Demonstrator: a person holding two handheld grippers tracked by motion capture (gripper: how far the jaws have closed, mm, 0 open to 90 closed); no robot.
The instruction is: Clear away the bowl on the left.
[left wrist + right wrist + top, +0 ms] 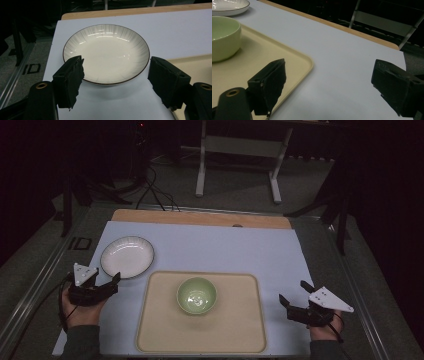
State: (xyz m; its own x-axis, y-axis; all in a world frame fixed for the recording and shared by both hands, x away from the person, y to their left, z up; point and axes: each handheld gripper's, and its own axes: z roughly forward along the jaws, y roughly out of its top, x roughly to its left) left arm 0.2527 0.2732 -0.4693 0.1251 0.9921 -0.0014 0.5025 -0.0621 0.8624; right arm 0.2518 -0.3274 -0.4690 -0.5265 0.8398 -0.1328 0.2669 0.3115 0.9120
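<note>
High view: green bowl point(196, 295) sitting empty mid-tray point(150, 330), white plate point(127, 256) empty too, just off tray's far-left corner. Left gripper point(111, 282) jaws wide open right beside plate; right gripper point(292, 295) open, holding nothing.

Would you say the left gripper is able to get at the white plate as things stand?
Probably yes: the left gripper is open and faces the white plate, with bare table between them.

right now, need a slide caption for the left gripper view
Open left gripper poised before a white ribbed round plate on the pale blue table mat.
</note>
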